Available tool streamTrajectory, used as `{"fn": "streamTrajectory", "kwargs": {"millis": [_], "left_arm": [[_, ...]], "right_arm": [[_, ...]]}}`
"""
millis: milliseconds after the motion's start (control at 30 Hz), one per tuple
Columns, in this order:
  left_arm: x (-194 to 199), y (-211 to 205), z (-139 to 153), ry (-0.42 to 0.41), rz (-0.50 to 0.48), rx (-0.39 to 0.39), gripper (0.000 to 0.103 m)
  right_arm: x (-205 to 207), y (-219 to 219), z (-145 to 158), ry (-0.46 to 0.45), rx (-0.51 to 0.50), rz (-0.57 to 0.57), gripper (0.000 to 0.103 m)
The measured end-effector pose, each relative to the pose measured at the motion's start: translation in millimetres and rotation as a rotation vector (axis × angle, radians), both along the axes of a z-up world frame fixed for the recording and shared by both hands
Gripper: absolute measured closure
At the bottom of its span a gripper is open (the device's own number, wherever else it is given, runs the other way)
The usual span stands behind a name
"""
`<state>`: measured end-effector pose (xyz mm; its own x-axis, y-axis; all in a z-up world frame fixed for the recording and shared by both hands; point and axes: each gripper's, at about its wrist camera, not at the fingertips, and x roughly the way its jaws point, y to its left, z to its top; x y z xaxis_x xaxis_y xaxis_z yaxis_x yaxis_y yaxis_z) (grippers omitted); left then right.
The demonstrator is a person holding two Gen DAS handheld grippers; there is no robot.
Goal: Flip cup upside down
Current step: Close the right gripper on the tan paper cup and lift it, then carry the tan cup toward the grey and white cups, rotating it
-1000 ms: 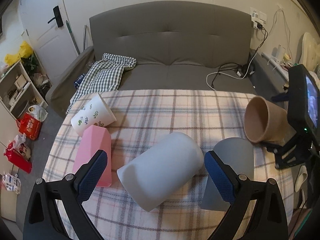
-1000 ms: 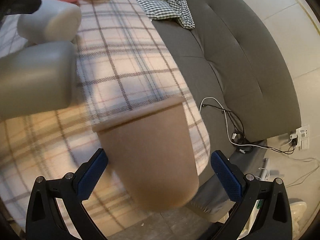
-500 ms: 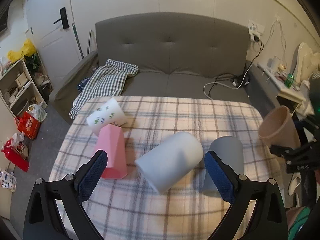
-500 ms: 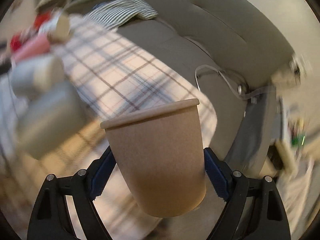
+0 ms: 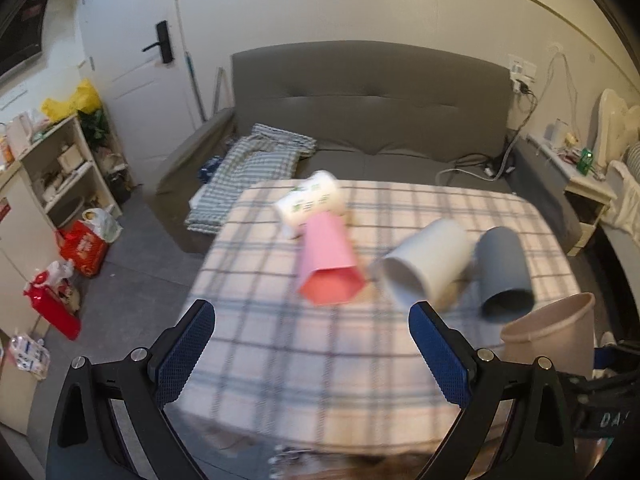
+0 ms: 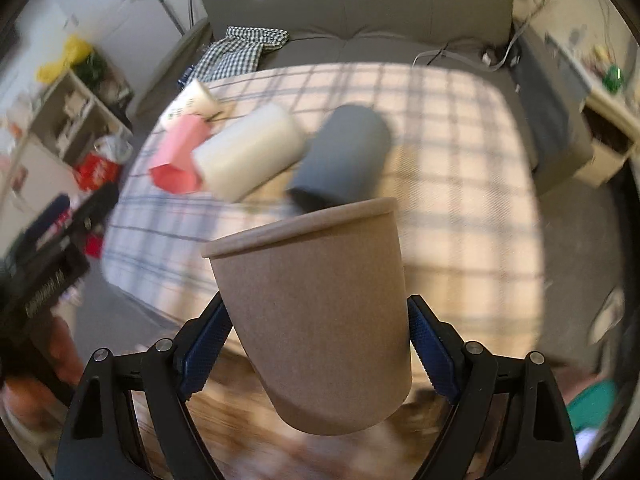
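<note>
My right gripper [image 6: 316, 354] is shut on a brown paper cup [image 6: 316, 312], held in the air near the table's front edge with its rim pointing away from me toward the table. The same cup shows at the lower right of the left wrist view [image 5: 550, 334]. My left gripper [image 5: 312, 354] is open and empty above the front of the plaid-covered table [image 5: 320, 344]. On the table lie a pink cup [image 5: 326, 264], a white cup [image 5: 426, 266], a dark grey cup [image 5: 502, 266] and a white cup with green print [image 5: 310, 202], all on their sides.
A grey sofa [image 5: 372, 120] with a checked cloth [image 5: 248, 168] stands behind the table. Shelves [image 5: 64, 176] and bags [image 5: 82, 244] are on the floor at the left. A small side table [image 5: 580, 184] is at the right.
Both grippers have pulled back and up from the table. My right gripper closed on the brown cup, lifted it off the table and turned it.
</note>
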<state>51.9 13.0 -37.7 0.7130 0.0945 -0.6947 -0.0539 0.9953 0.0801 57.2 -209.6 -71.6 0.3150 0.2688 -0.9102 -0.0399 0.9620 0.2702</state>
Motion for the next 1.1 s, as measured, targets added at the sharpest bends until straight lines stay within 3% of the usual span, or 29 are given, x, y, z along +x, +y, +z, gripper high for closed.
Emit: {"fn": "streamTrajectory", "kwargs": {"millis": [100,300,433,633,700,900,1100], "left_arm": [[-9.5,19.0,-6.4,-0.009,0.031,0.010,0.003],[-18.0,48.1,-30.2,0.032,0.075,-0.023,0.003],[-17.0,60.6,-41.9,0.059,0.090,-0.039,0.003],[-15.0,72.0,-47.4,0.075,0.107,-0.061,0.003],[-14.8,73.9,-48.9,0.080,0.110,-0.066,0.003],[-16.7,70.6,-45.1,0.082,0.105,-0.057,0.003],[-24.1,53.3,-25.2,0.038,0.096,-0.047,0.003]], "right_arm": [[0.5,30.0,-12.1,0.026,0.065,-0.056,0.017],[13.1,69.4,-28.4,0.034,0.000,-0.085,0.017],[22.5,74.4,-38.0,0.031,-0.062,-0.103,0.017],[30.5,73.5,-47.8,0.030,-0.070,-0.118,0.014],[31.0,73.0,-49.6,0.027,-0.080,-0.121,0.009],[27.5,72.1,-35.1,-0.034,-0.082,-0.092,0.008],[8.7,65.6,3.4,-0.179,-0.116,-0.037,0.008]]}}
